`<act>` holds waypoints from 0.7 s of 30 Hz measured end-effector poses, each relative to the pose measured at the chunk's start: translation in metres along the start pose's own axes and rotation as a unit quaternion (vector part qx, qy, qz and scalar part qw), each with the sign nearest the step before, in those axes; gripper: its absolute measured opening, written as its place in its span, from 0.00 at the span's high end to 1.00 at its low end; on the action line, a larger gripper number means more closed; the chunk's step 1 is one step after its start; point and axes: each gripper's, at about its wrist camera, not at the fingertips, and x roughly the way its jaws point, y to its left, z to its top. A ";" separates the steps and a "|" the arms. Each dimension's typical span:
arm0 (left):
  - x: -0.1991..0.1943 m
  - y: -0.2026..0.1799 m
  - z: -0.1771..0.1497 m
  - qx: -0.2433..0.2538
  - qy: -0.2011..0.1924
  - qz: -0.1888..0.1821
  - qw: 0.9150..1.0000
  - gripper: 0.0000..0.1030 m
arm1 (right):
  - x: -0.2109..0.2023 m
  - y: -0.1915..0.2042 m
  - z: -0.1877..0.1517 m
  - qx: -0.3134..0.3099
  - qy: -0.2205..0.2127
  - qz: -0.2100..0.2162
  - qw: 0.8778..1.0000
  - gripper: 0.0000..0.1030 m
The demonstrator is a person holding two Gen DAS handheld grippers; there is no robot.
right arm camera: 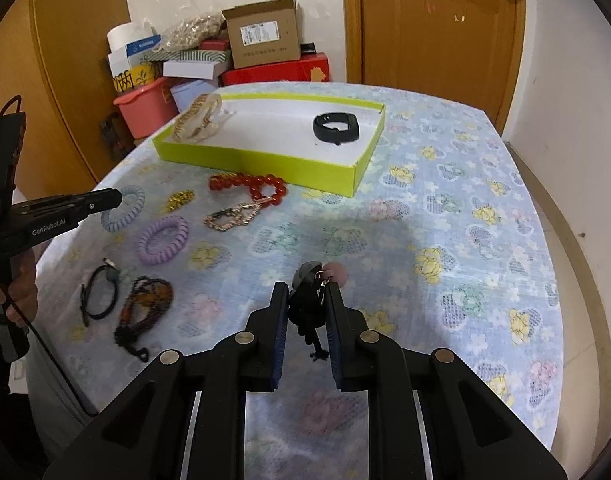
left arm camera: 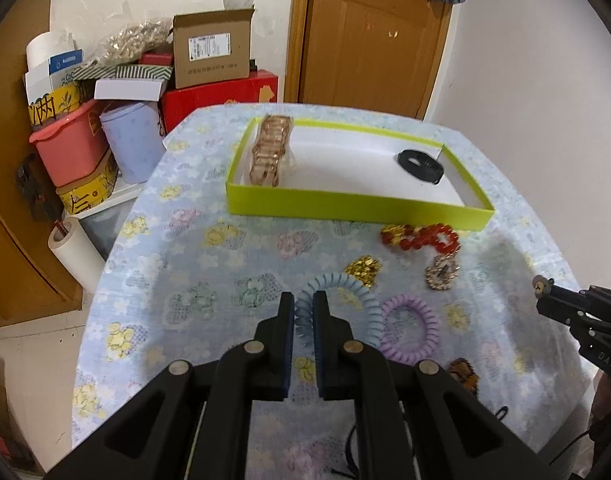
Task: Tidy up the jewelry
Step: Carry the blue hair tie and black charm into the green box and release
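Note:
A lime green box [left arm camera: 345,202] [right arm camera: 265,160] sits at the table's far side, holding a gold bracelet [left arm camera: 269,152] [right arm camera: 195,122] and a black band [left arm camera: 420,162] [right arm camera: 336,128]. My left gripper [left arm camera: 304,300] is shut on a light blue coil hair tie [left arm camera: 361,296] [right arm camera: 123,210]. My right gripper [right arm camera: 307,292] [left arm camera: 545,286] is shut on a black corded bracelet with grey and pink beads [right arm camera: 309,300] and holds it above the table.
On the floral tablecloth [right arm camera: 445,208] lie a red bead bracelet [left arm camera: 421,238] [right arm camera: 249,186], a gold sequin piece [left arm camera: 363,268], a rhinestone bracelet [right arm camera: 233,216], a purple coil tie [left arm camera: 409,326] [right arm camera: 163,240], a black cord [right arm camera: 99,292] and a brown braided bracelet [right arm camera: 145,304]. Boxes and tubs are stacked beyond the table.

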 end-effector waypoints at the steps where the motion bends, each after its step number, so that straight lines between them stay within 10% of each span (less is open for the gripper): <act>1: -0.003 0.000 0.001 -0.001 -0.002 -0.002 1.000 0.91 | -0.002 0.001 0.000 0.000 -0.002 0.001 1.000 0.82; 21: 0.002 -0.001 0.041 -0.005 -0.019 -0.014 1.000 0.91 | -0.007 0.006 0.037 -0.007 -0.035 0.016 0.999 0.82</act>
